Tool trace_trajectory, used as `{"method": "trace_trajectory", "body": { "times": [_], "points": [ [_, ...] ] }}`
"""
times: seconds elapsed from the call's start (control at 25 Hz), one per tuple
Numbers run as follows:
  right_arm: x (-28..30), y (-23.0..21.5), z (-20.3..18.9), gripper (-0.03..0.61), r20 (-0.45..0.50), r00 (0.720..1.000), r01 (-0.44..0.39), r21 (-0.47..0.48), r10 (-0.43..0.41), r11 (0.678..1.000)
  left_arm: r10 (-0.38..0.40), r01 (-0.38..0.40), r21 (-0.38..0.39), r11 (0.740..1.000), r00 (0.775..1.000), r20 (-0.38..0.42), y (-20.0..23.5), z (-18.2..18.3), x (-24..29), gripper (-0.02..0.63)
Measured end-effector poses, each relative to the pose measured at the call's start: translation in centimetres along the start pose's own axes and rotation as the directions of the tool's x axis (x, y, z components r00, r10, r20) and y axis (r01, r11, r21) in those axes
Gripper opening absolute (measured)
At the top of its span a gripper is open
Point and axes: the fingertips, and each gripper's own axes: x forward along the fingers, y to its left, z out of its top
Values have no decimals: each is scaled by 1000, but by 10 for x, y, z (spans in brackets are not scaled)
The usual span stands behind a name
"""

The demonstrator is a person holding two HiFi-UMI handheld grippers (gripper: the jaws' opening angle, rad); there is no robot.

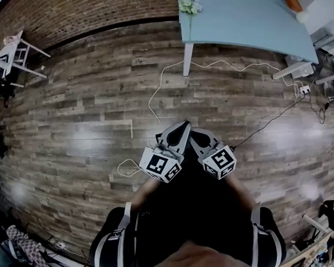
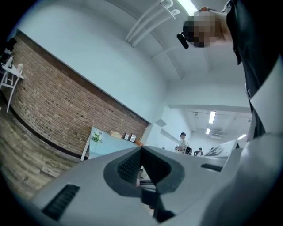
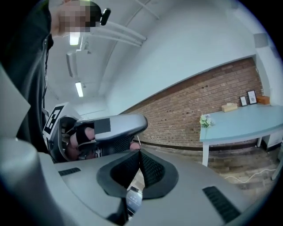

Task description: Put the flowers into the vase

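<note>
Held close in front of the person's dark clothing, the left hand-held gripper [image 1: 183, 126] and the right hand-held gripper [image 1: 195, 135] sit side by side over the wooden floor [image 1: 90, 96], their tips almost touching. Each gripper's own view shows its jaws pressed together with nothing between them, so both are empty.

The flowers [image 1: 190, 5], a small white and green bunch, stand at the near corner of the light blue surface [image 1: 243, 18], well apart from both grippers, with open floor and a loose white cable [image 1: 159, 84] in between. From this far off I cannot tell whether the bunch stands in a holder of some kind, and no vase can be made out in any view. A tissue box [image 3: 229, 107] and two picture frames [image 3: 247, 98] sit further back along the surface, against the brick wall [image 3: 185, 106].

Judging from this, the task has not started. The whole job remains: getting to the surface, opening a gripper, taking the flowers by their stems, finding the vase and lowering the stems into it.
</note>
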Motion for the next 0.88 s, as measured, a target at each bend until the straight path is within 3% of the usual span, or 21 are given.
{"method": "trace_trajectory", "body": {
  "times": [0.08, 0.2, 0.36, 0.44, 0.52, 0.68, 0.76, 0.88],
  "points": [
    [11, -11, 1, 18, -19, 999, 38, 24, -37, 999, 21, -21, -10, 1000, 1000, -5, 14, 1, 11, 34],
    [20, -32, 7, 18, -30, 997, 70, 24, -69, 997, 14, -14, 33, 999, 1000, -22, 22, 3, 32, 34],
    [29, -63, 18, 18, 11, 998, 64, 49, -65, 997, 41, -42, -4, 999, 996, -76, 47, -8, 57, 34],
    [36, -88, 30, 18, 54, 995, 76, 76, -80, 994, 103, -102, 16, 995, 991, -86, 67, -4, 68, 34],
    [44, -115, 48, 18, 88, 992, 85, 90, -93, 992, 202, -200, 37, 979, 979, -40, 92, 15, 75, 34],
    [53, -156, 84, 18, 130, 990, 51, 54, -58, 997, 386, -387, 19, 922, 921, 58, 135, 50, 86, 34],
    [56, -172, 92, 18, 128, 991, 27, 35, -31, 999, 416, -418, 16, 908, 907, 64, 145, 57, 102, 34],
    [64, -202, 102, 18, 121, 992, 22, 34, -26, 999, 407, -408, 15, 913, 912, 61, 147, 64, 139, 34]
  ]
}}
